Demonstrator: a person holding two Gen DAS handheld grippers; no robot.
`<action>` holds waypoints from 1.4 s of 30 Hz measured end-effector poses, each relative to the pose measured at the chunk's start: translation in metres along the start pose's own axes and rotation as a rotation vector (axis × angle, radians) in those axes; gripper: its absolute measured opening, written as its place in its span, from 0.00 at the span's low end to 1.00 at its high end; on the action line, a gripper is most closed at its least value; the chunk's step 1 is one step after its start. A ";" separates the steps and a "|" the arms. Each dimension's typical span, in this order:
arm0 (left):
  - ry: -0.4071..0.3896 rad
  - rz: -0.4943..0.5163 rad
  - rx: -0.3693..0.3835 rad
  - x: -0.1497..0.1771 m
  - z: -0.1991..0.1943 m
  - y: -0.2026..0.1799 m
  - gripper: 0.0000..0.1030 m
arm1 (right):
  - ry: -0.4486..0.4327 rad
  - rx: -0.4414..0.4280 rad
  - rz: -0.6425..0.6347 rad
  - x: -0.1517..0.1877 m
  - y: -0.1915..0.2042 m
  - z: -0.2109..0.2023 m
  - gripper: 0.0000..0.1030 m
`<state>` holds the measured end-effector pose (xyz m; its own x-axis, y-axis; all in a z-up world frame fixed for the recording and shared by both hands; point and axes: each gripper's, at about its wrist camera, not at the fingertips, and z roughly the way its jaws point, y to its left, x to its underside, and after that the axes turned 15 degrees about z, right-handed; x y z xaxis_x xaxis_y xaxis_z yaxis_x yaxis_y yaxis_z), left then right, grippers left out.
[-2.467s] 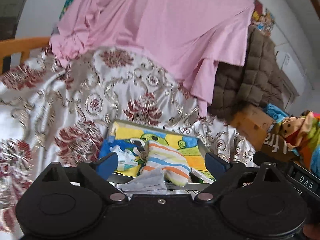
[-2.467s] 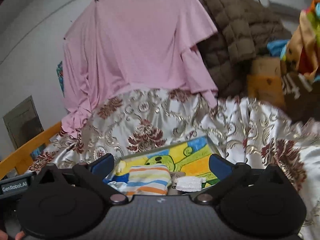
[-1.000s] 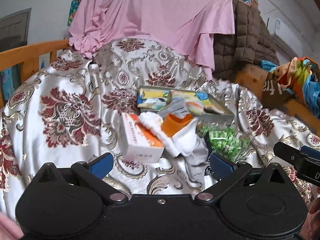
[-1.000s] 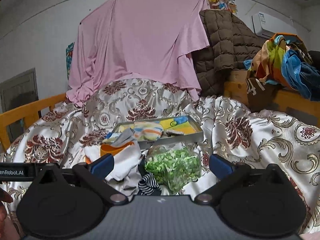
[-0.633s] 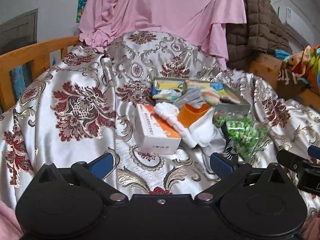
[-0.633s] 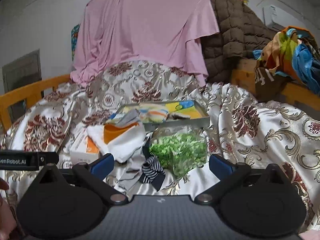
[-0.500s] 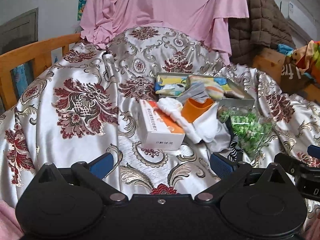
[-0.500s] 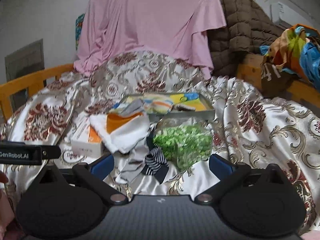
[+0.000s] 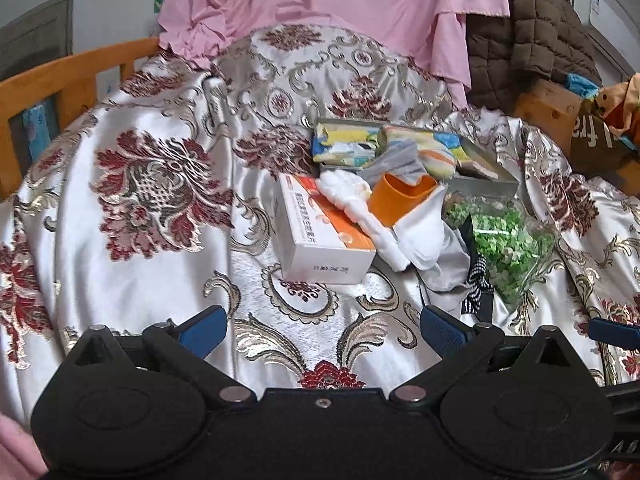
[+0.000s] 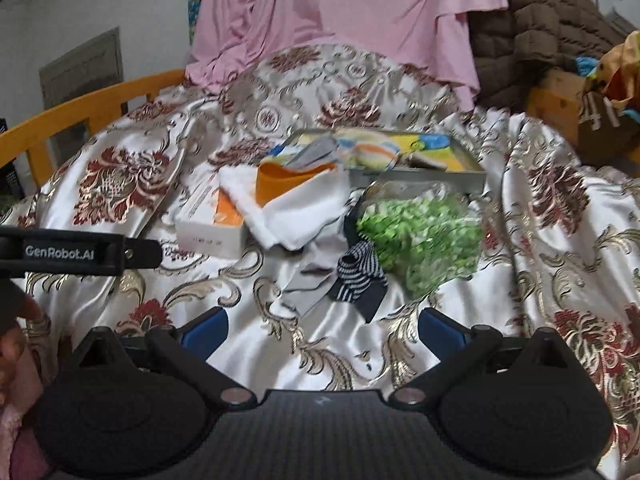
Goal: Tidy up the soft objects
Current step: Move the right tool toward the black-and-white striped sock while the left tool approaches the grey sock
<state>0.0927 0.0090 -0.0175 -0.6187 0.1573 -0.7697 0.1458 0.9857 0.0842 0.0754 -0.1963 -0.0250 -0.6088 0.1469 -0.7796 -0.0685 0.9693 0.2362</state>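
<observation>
A heap of soft things lies on the patterned bedspread: a white cloth, a fluffy white sock, a grey sock and a navy striped sock. Behind them a metal tray holds a striped sock. My left gripper is open and empty, well short of the heap. My right gripper is open too, just short of the striped sock.
A white and orange box, an orange cup and a clear bag of green bits lie among the cloths. A wooden bed rail runs on the left. Pink sheet and brown quilt hang behind.
Both grippers have drawn back from the tray toward me, so the whole heap now shows in front of them. Both stayed open and empty.
</observation>
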 end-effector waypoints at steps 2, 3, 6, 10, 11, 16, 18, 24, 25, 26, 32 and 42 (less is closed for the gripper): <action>0.022 -0.001 0.014 0.000 0.006 0.001 0.99 | 0.016 -0.004 0.036 -0.005 -0.006 0.002 1.00; 0.032 0.000 0.016 0.000 0.009 0.001 0.99 | 0.023 -0.005 0.064 -0.008 -0.011 0.004 1.00; 0.059 0.013 0.026 -0.002 0.019 0.000 0.99 | 0.049 0.009 0.151 -0.019 -0.028 0.012 1.00; 0.076 0.084 0.077 -0.007 0.034 -0.009 0.99 | 0.103 -0.041 0.236 -0.031 -0.049 0.024 1.00; 0.089 0.096 0.100 -0.008 0.039 -0.012 0.99 | 0.120 -0.056 0.246 -0.034 -0.052 0.028 1.00; 0.080 0.112 0.189 -0.011 0.053 -0.019 0.99 | 0.150 -0.134 0.251 -0.048 -0.066 0.044 1.00; 0.060 0.129 0.221 -0.013 0.056 -0.024 0.99 | 0.171 -0.166 0.252 -0.052 -0.070 0.052 1.00; 0.024 0.240 0.304 -0.016 0.071 -0.046 0.99 | 0.201 -0.259 0.285 -0.059 -0.075 0.069 0.98; 0.020 0.252 0.323 -0.016 0.075 -0.049 0.99 | 0.200 -0.270 0.296 -0.059 -0.075 0.070 0.98; 0.015 0.259 0.336 -0.016 0.078 -0.051 0.99 | 0.198 -0.278 0.303 -0.060 -0.075 0.070 0.97; -0.004 0.297 0.392 -0.021 0.099 -0.062 0.93 | 0.153 -0.249 0.297 -0.059 -0.073 0.071 0.92; -0.004 0.294 0.476 -0.021 0.119 -0.063 0.84 | 0.171 -0.237 0.320 -0.059 -0.062 0.094 0.85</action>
<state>0.1882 -0.0640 -0.0823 -0.4971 0.4202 -0.7592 0.6446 0.7645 0.0011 0.1902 -0.2471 -0.0479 -0.7496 0.3790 -0.5427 -0.0223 0.8049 0.5930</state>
